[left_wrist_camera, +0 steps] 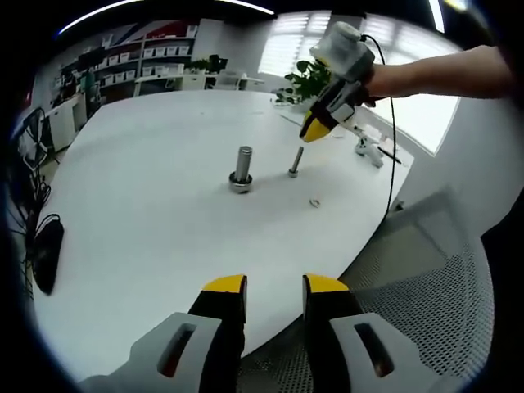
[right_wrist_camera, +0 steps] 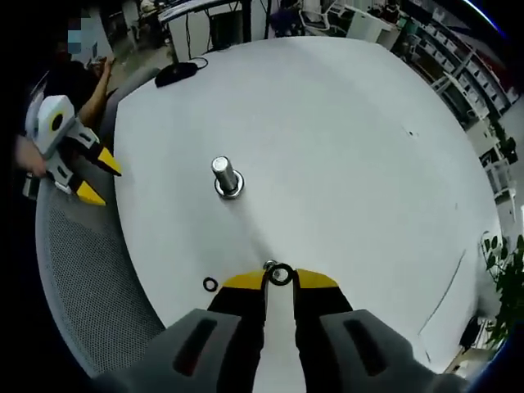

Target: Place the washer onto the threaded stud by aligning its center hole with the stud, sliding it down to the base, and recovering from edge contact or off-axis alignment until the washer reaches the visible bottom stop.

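My right gripper (right_wrist_camera: 279, 280) is shut on a small dark washer (right_wrist_camera: 279, 274), pinched at the fingertips. In the left gripper view, that right gripper (left_wrist_camera: 313, 129) hangs in the air, held by a hand, just above and right of a thin upright stud (left_wrist_camera: 295, 161). The stud's top (right_wrist_camera: 268, 264) peeks out beside the held washer. A thicker metal stud (left_wrist_camera: 242, 168) (right_wrist_camera: 227, 176) stands on a ring base near the table's middle. My left gripper (left_wrist_camera: 274, 288) is open over the table's near edge, holding nothing; it is also seen at the left (right_wrist_camera: 86, 173).
A second loose washer (left_wrist_camera: 314, 202) (right_wrist_camera: 210, 284) lies on the white round table (left_wrist_camera: 155, 205). A mesh chair (left_wrist_camera: 426, 295) stands at the table edge. A black mouse-like object (right_wrist_camera: 176, 72) sits at the far rim. Shelves and a plant (left_wrist_camera: 307, 80) stand behind.
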A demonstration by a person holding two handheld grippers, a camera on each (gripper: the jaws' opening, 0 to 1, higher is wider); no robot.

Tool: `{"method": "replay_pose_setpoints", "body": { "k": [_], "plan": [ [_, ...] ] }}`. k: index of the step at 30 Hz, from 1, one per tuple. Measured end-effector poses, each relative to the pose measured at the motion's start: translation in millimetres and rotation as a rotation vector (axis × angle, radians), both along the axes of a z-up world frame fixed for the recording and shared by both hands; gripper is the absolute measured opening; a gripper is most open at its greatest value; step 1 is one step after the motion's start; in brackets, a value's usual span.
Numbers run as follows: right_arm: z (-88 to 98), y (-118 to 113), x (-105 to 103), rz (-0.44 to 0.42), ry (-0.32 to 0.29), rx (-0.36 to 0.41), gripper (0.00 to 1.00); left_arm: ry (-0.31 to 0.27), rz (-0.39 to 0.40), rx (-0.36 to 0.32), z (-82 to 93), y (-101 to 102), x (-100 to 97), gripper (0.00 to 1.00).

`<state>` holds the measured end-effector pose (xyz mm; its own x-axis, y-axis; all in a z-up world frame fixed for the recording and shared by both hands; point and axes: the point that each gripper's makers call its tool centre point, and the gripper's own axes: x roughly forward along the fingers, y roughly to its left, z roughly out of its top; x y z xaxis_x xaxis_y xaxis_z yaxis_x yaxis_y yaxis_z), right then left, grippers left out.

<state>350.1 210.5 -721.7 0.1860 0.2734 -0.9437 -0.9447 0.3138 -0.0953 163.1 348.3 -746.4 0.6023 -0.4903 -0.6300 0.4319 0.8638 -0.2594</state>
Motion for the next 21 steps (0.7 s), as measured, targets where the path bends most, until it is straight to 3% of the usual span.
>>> {"method": "replay_pose_setpoints", "body": {
  "k": [21],
  "plan": [
    [-0.8, -5.0, 1.9, 0.052, -0.013, -0.025, 0.14, -0.01, 0.01, -0.001, 1.2, 1.4, 1.9, 0.25]
  ]
}}
